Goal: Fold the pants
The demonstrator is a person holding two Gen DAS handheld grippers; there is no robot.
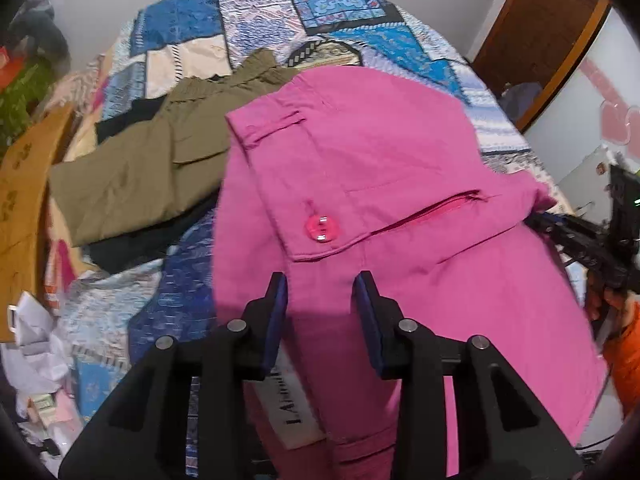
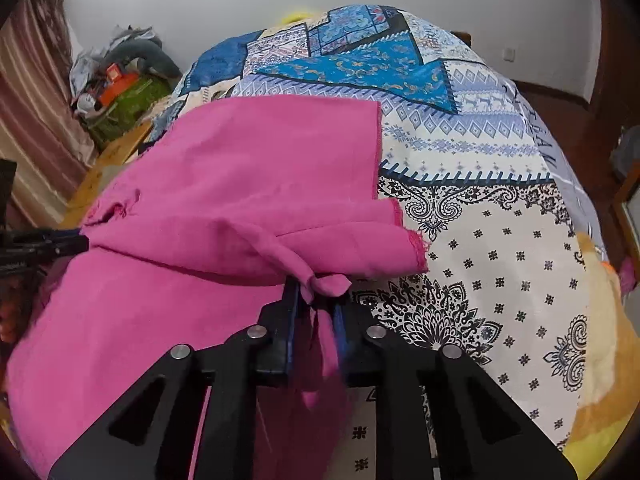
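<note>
Two grippers work the pink pants (image 1: 360, 184), which lie partly folded on the patterned bed (image 2: 480, 208). The left gripper (image 1: 322, 286) hovers over the waist with jaws apart, gripping nothing; the right gripper (image 2: 316, 292) is clamped on a bunched wad of leg fabric. The cloth looks light, limp and creasing, so hems, waistband or fold corners seem the best holds. Only the left view shows the pink button (image 1: 320, 229), zip pocket and olive garment (image 1: 152, 168); only the right shows the frayed leg hems (image 2: 378, 148).

Pink pants (image 1: 380, 184), blue patchwork-print bedspread (image 2: 480, 184), olive garment (image 1: 136, 176), black tool (image 1: 322, 292)
</note>
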